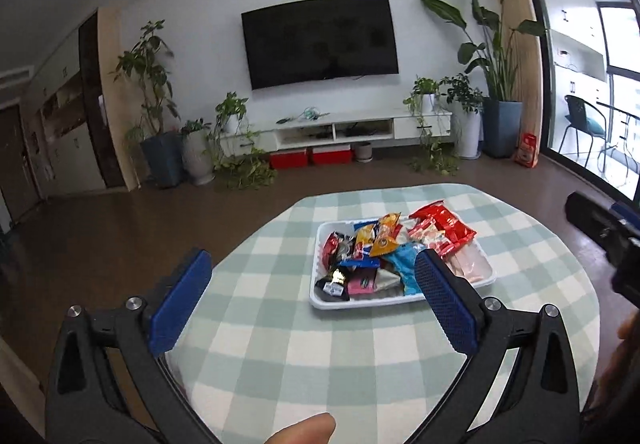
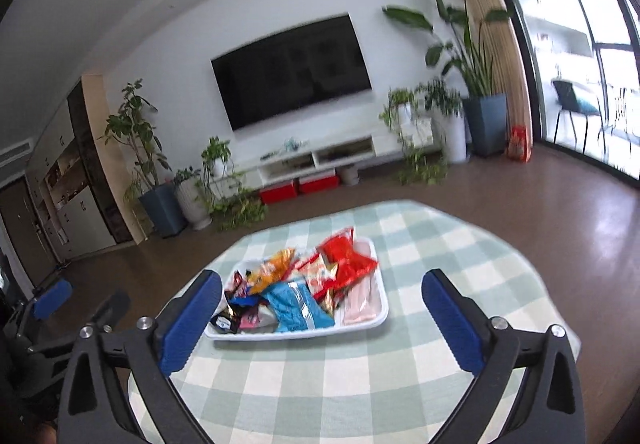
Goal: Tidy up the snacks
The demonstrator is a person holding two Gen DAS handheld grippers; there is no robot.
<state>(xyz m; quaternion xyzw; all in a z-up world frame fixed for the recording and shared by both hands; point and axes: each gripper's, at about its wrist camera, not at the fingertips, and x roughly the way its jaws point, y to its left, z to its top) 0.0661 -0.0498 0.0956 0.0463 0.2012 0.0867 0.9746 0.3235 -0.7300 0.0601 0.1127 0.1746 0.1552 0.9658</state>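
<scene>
Both grippers, left (image 1: 312, 304) & right (image 2: 320, 316), jaws wide apart, nothing held. Snack packets piled in white plastic tray (image 1: 362, 303) on green-checked tablecloth (image 1: 280, 344). Looks finished; otherwise approach low, take top packet only.

A green-and-white checked cloth covers the tabletop (image 1: 360, 356), which stands on a brown floor (image 1: 120, 236). On the white far wall hangs a dark television (image 1: 320, 41), switched off. Below it runs a low white media cabinet (image 1: 340, 129), with two red boxes (image 1: 310, 157) on the floor beneath it. Potted plants flank the cabinet: a leafy one in a dark blue pot (image 1: 160, 159) on the left, and a tall broad-leaved one in a blue planter (image 1: 502, 127) on the right. A red bag (image 1: 528, 149) leans near the wooden wall panel. Beyond the glass door, a dark chair (image 1: 584, 119) sits on the balcony.
</scene>
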